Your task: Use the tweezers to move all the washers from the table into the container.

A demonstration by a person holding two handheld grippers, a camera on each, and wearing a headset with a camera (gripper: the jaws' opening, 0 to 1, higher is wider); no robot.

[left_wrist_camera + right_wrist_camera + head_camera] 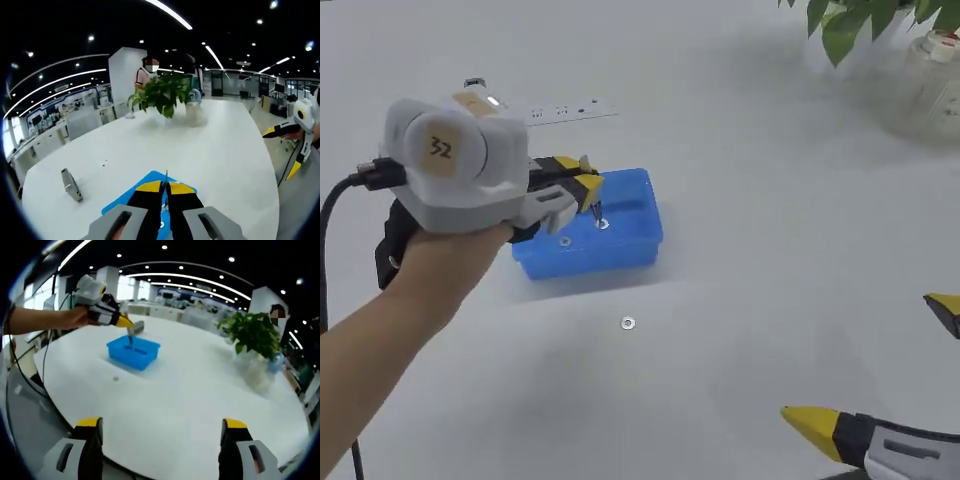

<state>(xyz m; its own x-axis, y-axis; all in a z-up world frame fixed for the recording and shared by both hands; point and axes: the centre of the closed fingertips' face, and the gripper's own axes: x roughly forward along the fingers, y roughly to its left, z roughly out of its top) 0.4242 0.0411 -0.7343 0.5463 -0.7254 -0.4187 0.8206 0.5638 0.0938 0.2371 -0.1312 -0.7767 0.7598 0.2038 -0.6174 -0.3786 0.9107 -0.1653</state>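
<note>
White table: work surface, with a potted plant and a clear jar at its far right corner, and a white power strip at the far edge behind the container.

Blue container: open-topped, rectangular, sits left of centre on the table; also seen in the right gripper view.

Left gripper: held in a hand above the container's left half. Jaws pressed together on the tweezers, which point down into the container. In the left gripper view the yellow jaw tips meet with the thin tweezers between them.

Right gripper: low at the near right, well apart from the container. Jaws spread wide, nothing between them; same in its own view.

Washers: one washer lies on the bare table just in front of the container. Another washer rests inside the container near its front wall. A small bright spot sits at the tweezers' tip; cannot tell whether it is a washer.
</note>
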